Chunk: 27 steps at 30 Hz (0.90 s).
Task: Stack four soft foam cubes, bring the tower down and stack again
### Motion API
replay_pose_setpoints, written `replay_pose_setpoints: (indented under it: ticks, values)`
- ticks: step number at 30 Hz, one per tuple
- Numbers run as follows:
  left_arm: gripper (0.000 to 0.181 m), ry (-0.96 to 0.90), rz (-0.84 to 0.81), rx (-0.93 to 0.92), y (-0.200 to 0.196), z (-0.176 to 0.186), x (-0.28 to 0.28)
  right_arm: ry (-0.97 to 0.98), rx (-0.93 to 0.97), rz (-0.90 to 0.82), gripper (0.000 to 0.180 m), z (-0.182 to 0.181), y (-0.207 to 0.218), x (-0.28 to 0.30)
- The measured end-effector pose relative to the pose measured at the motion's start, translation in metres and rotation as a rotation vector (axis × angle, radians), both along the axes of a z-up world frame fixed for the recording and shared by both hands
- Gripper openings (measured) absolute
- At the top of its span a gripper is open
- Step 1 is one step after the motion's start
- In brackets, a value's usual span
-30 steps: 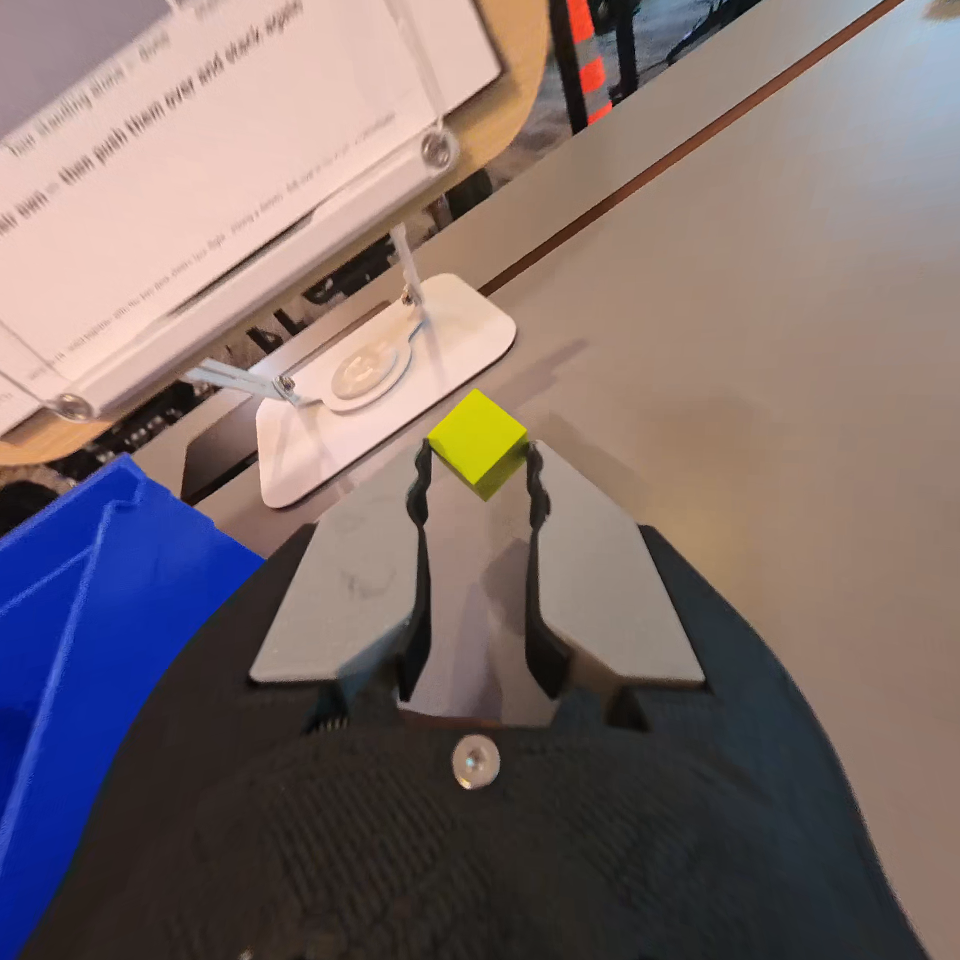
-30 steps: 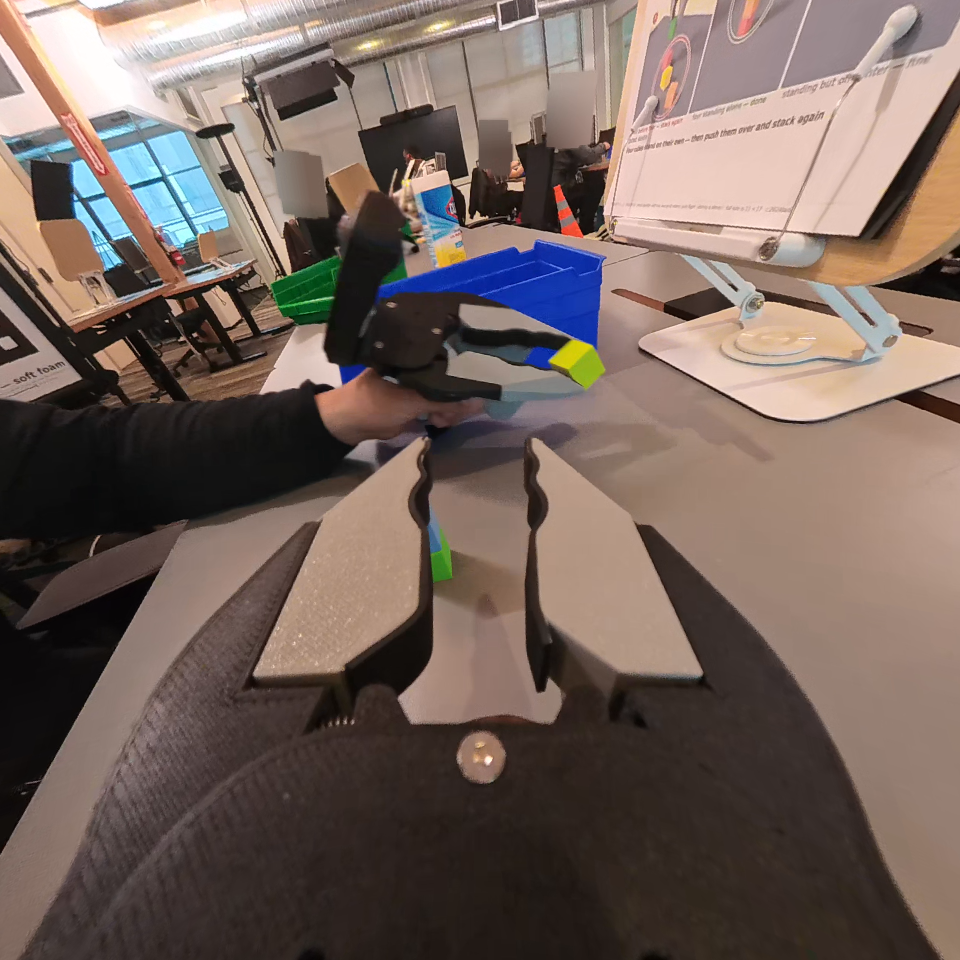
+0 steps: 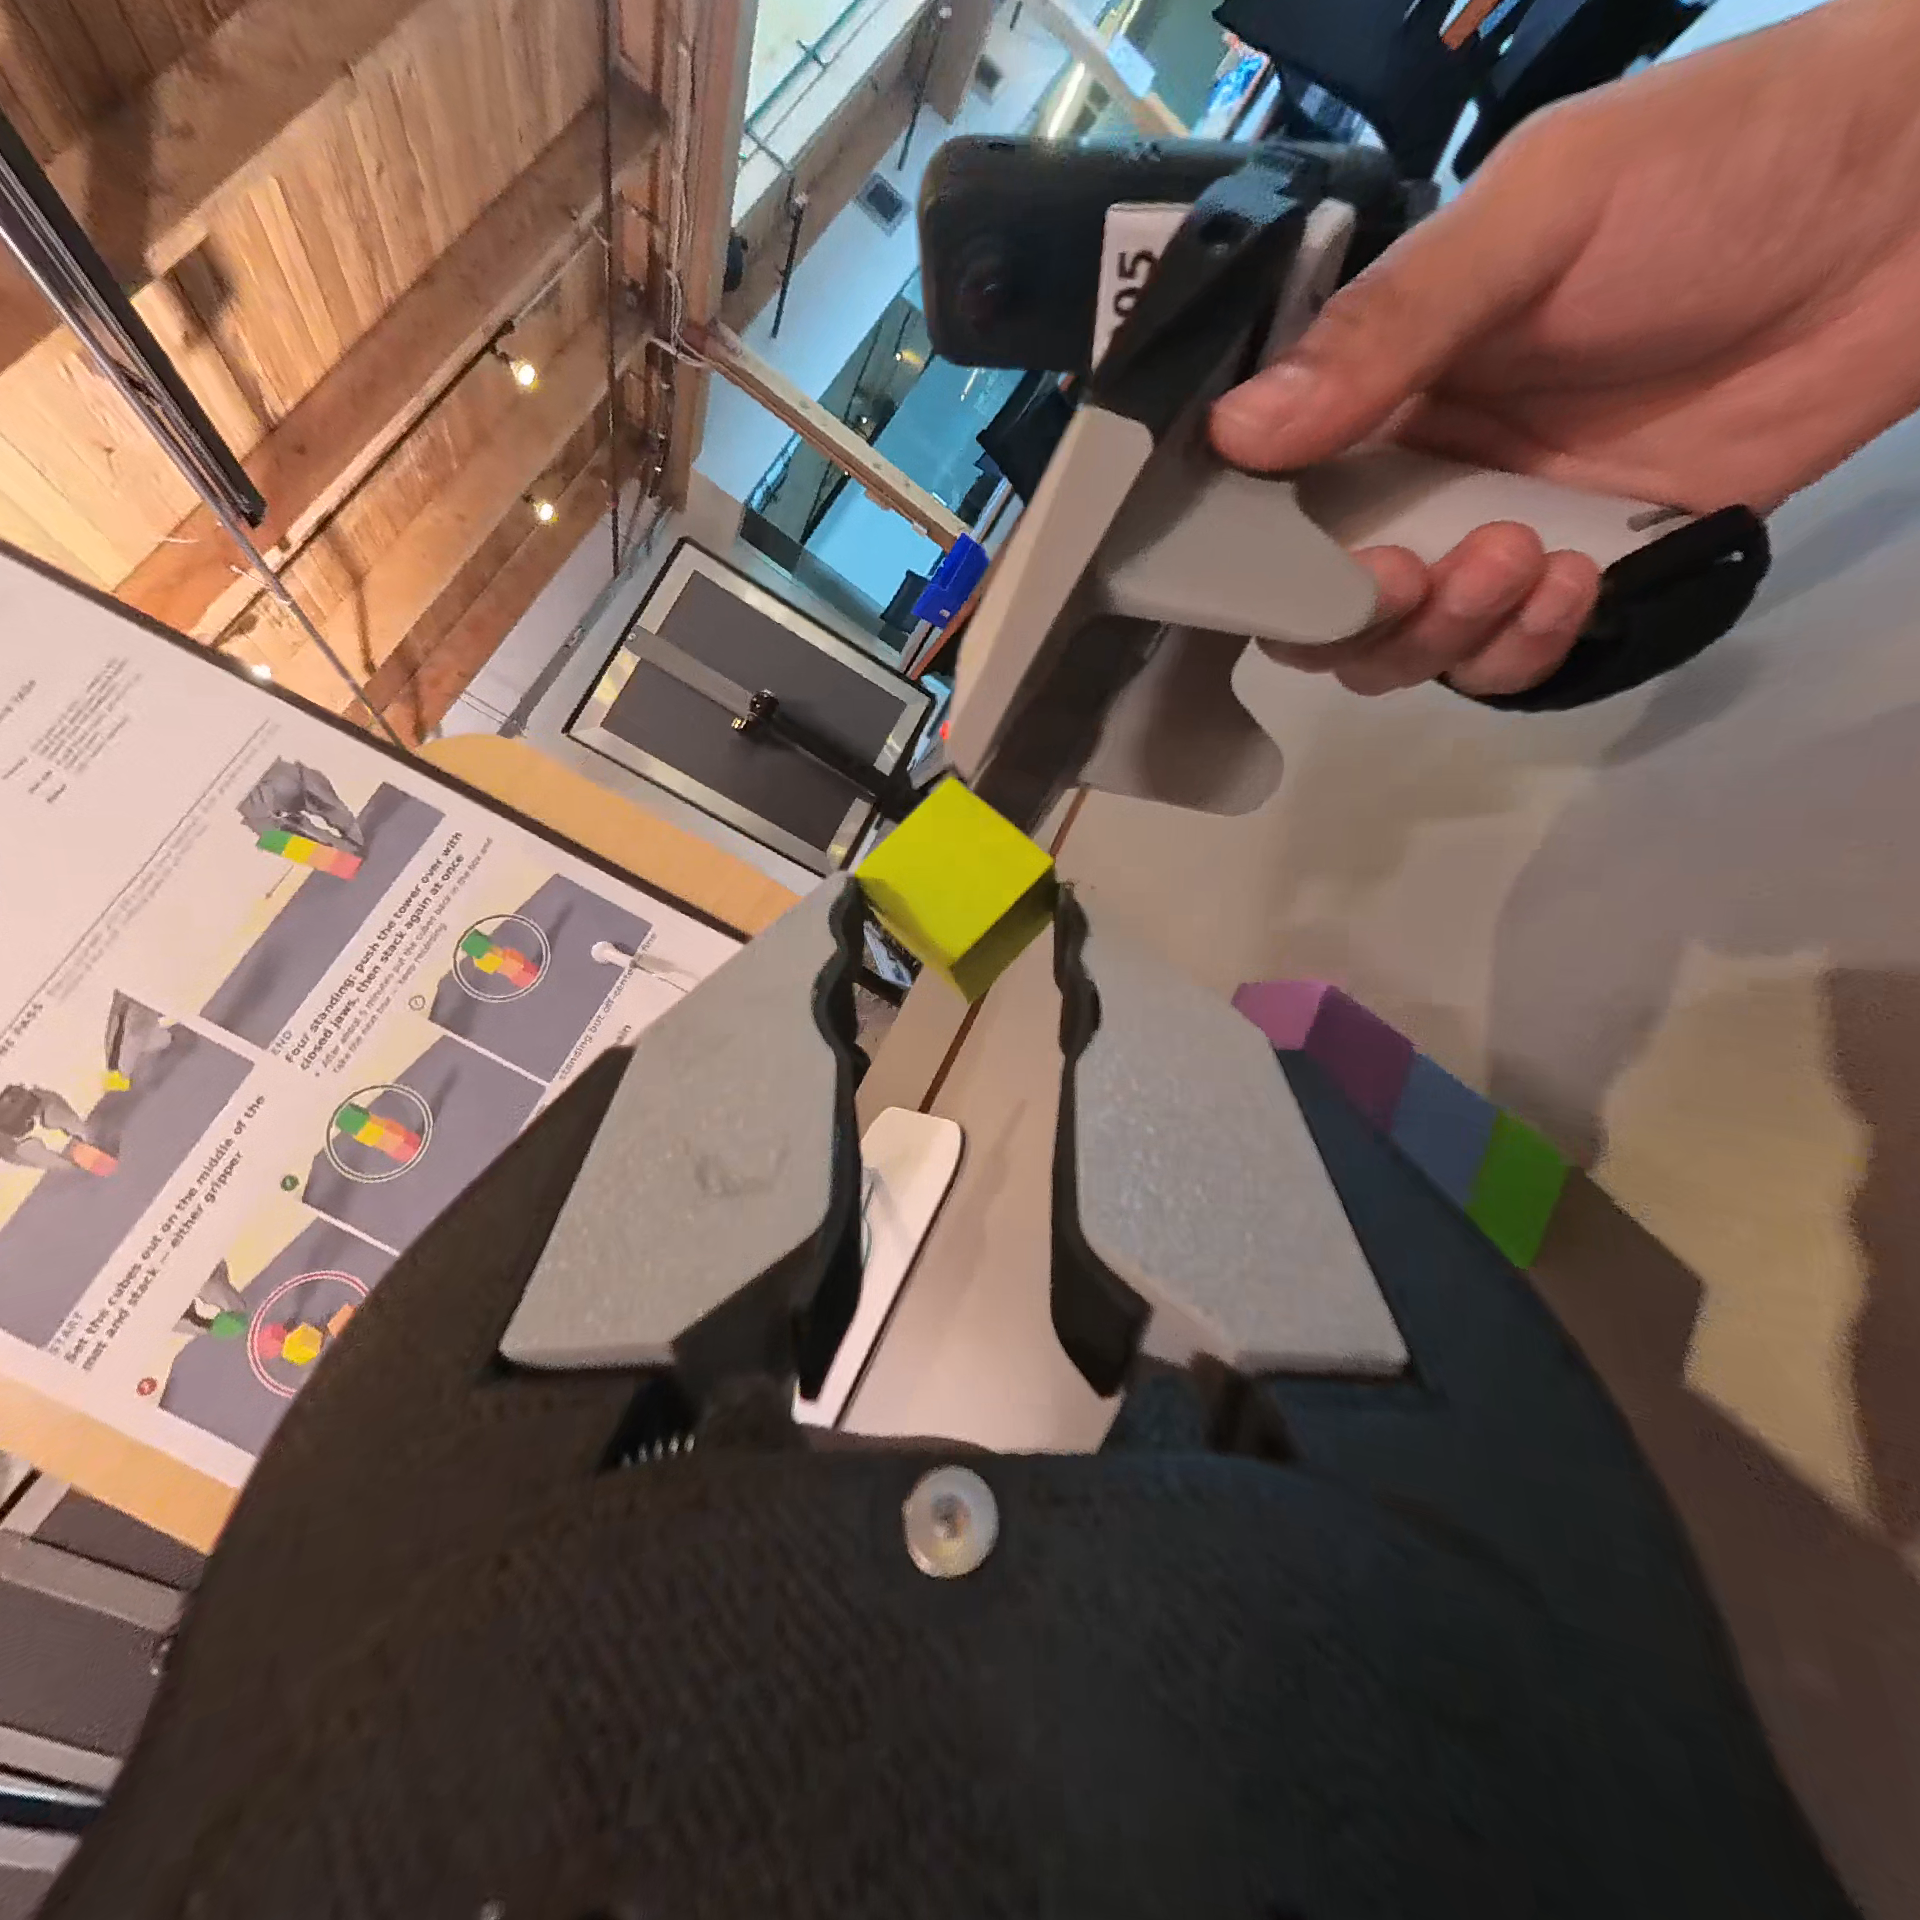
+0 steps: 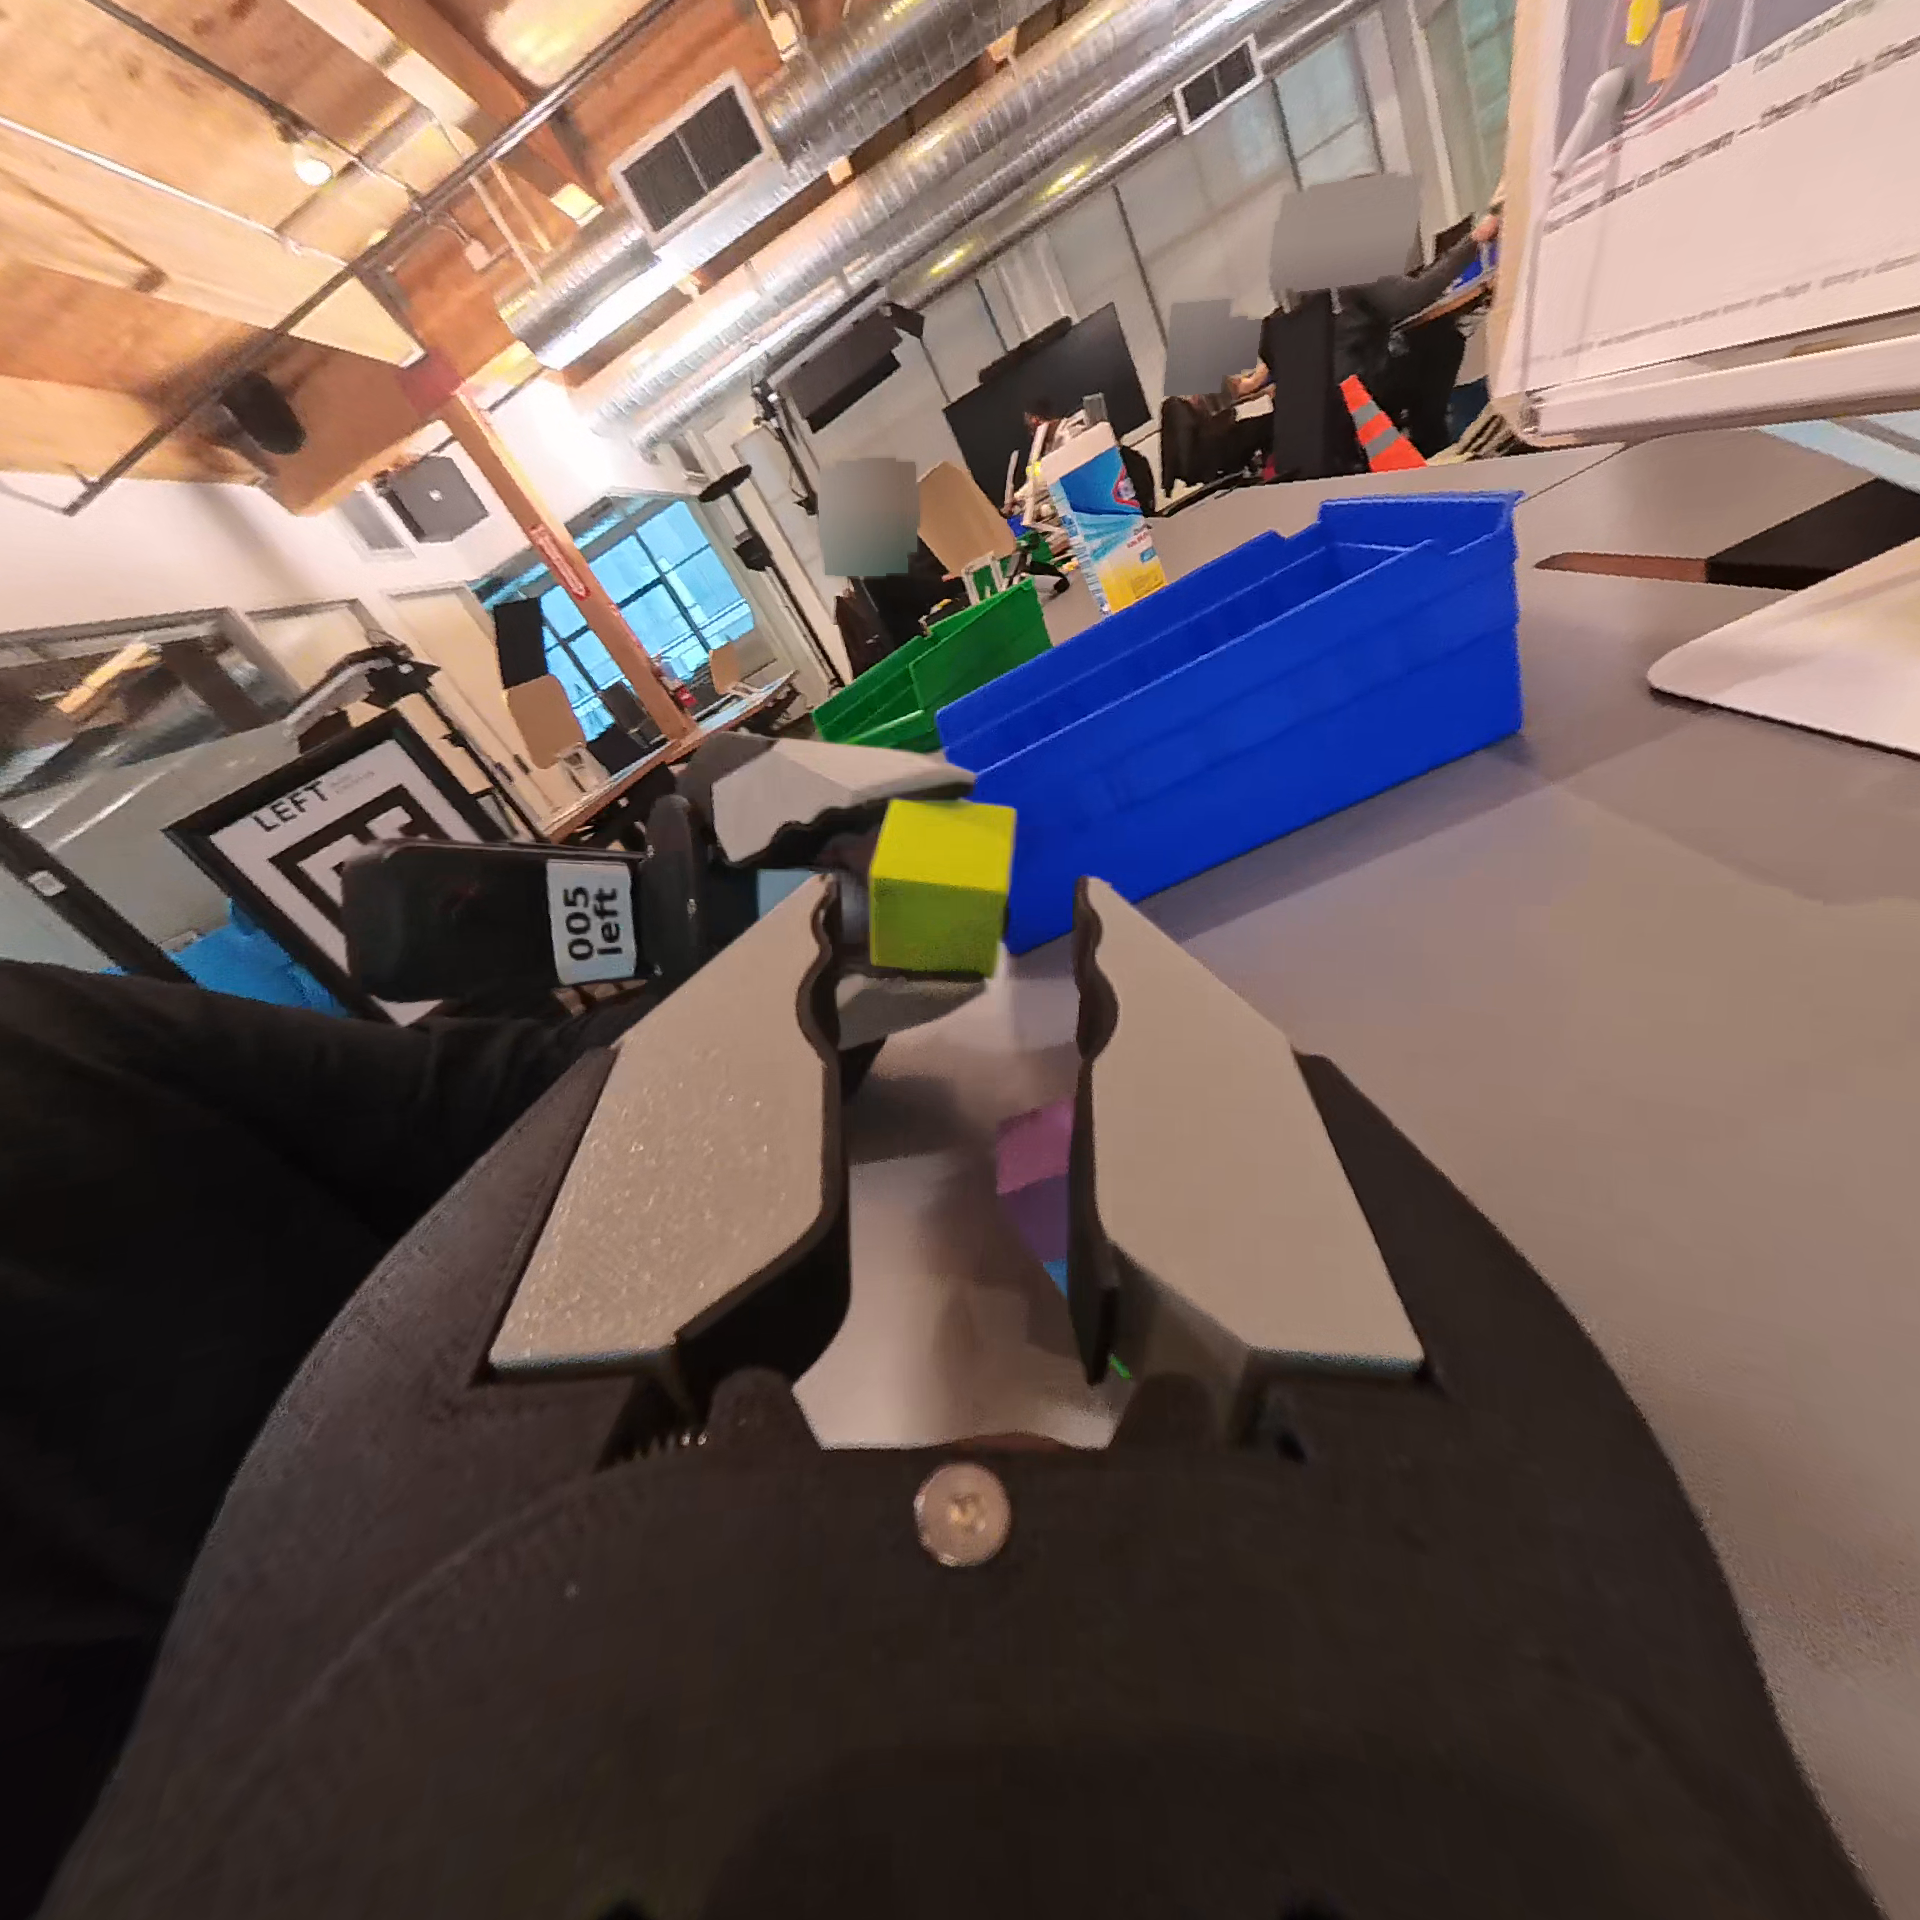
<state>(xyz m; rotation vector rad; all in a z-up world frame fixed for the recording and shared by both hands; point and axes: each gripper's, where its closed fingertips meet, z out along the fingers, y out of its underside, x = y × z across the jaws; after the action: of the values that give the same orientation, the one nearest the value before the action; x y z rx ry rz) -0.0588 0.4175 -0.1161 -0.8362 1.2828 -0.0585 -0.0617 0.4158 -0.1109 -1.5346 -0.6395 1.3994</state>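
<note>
L gripper (image 3: 951,914): fingers clamped on yellow-green foam cube (image 3: 956,899) at the very tips, cube held up off the grey table (image 3: 1714,935), camera rolled hard sideways. In R wrist view the same cube (image 4: 940,899) sits in the L gripper's tips (image 4: 914,883), in front of the blue bin (image 4: 1299,707).

R gripper (image 4: 951,935): fingers apart, nothing between them. Seen from L wrist view it's gripped by a hand (image 3: 1621,343), just beyond the held cube.

Stack of 3 on the table: purple cube (image 3: 1320,1029), blue cube (image 3: 1439,1127), green cube (image 3: 1517,1184), touching in 1 line, purple at the far end from the table. In R view only slivers of the stack show by the R finger's inner edge; purple (image 4: 1034,1153) clearest, blurred.

Bkgd: green bin (image 4: 935,665) behind blue bin; instruction board (image 3: 260,1039) on a stand w/ white base (image 4: 1808,665); orange cone (image 4: 1377,426) far off.
</note>
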Motion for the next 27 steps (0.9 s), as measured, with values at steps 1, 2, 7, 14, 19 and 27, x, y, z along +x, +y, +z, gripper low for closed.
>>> replay_pose_setpoints:
  ticks: [1, 2, 7, 14, 19, 27]
  values:
    - [0.035, 0.01, 0.008, 0.006, 0.001, -0.002, 0.001, 0.0, 0.002, 0.01, 0.04, 0.0, -0.002, -0.002]
    - [0.035, 0.017, 0.012, 0.008, 0.001, -0.004, 0.001, -0.006, 0.006, 0.013, 0.038, -0.001, -0.002, -0.003]
    - [0.035, 0.005, 0.012, -0.004, 0.001, -0.004, 0.003, -0.037, 0.013, -0.009, 0.025, -0.006, 0.0, -0.006]
    - [0.035, 0.012, 0.071, 0.062, 0.001, -0.003, 0.007, 0.011, -0.029, 0.013, 0.025, -0.007, -0.001, -0.006]
    - [0.035, 0.011, 0.076, 0.06, 0.002, -0.003, 0.007, -0.016, -0.009, -0.008, 0.024, -0.007, 0.0, -0.006]
    - [0.022, 0.004, 0.013, -0.039, 0.003, -0.002, -0.007, -0.111, 0.087, -0.084, 0.024, -0.006, 0.001, 0.0]
